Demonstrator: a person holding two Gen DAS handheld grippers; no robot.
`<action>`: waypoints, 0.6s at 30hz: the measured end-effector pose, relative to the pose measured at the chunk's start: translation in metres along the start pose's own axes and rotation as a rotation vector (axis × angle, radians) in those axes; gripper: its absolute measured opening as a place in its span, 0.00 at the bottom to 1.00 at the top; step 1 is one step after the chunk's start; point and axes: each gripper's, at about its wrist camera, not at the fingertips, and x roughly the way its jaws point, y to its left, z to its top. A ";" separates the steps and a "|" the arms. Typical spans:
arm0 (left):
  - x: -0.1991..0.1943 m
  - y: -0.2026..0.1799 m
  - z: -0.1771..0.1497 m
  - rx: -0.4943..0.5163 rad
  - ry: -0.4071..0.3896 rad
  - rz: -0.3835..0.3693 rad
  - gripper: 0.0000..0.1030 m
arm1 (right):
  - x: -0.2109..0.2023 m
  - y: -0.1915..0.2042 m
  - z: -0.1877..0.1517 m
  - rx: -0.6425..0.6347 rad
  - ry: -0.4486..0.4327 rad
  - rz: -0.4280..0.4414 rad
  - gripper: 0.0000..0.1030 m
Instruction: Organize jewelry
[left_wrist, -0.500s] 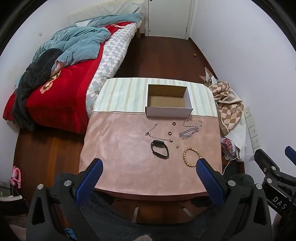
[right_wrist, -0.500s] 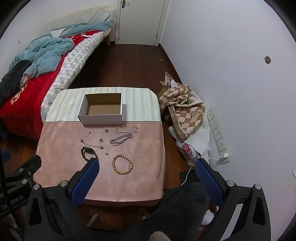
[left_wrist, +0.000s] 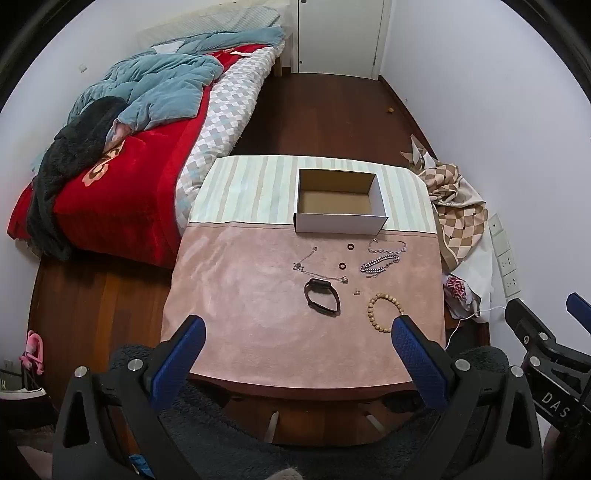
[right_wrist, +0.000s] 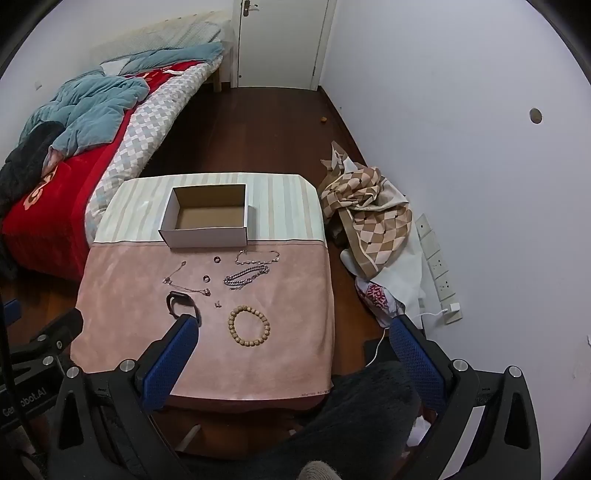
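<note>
An open white cardboard box (left_wrist: 340, 223) (right_wrist: 207, 236) stands empty at the back of a small table (left_wrist: 240, 295) (right_wrist: 291, 354). In front of it on the pink cloth lie a black band (left_wrist: 322, 296) (right_wrist: 176, 300), a wooden bead bracelet (left_wrist: 380, 312) (right_wrist: 248, 325), silver chains (left_wrist: 380, 264) (right_wrist: 245, 275), a thin necklace (left_wrist: 314, 271) (right_wrist: 183, 284) and two dark rings (left_wrist: 342, 266) (right_wrist: 205, 278). My left gripper (left_wrist: 295, 328) is open and empty, held above the table's near edge. My right gripper (right_wrist: 291, 328) is open and empty, above the near right part.
A bed (left_wrist: 147, 147) with red and blue bedding stands to the left. Checked fabric (right_wrist: 369, 218) and bags lie on the floor to the right, by wall sockets (right_wrist: 436, 266). A closed door (right_wrist: 280, 40) is at the back.
Both grippers have edged slightly forward and the view has shifted a little. Nothing on the table has moved.
</note>
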 end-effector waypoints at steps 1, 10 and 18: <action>0.001 0.003 0.000 0.001 0.000 0.001 1.00 | -0.001 0.002 0.000 -0.001 0.000 0.000 1.00; 0.000 0.005 -0.002 0.001 -0.003 -0.002 1.00 | 0.001 0.002 -0.004 0.006 0.000 0.002 1.00; -0.002 0.005 -0.002 0.001 -0.008 -0.002 1.00 | 0.001 0.003 -0.004 0.007 -0.002 0.003 1.00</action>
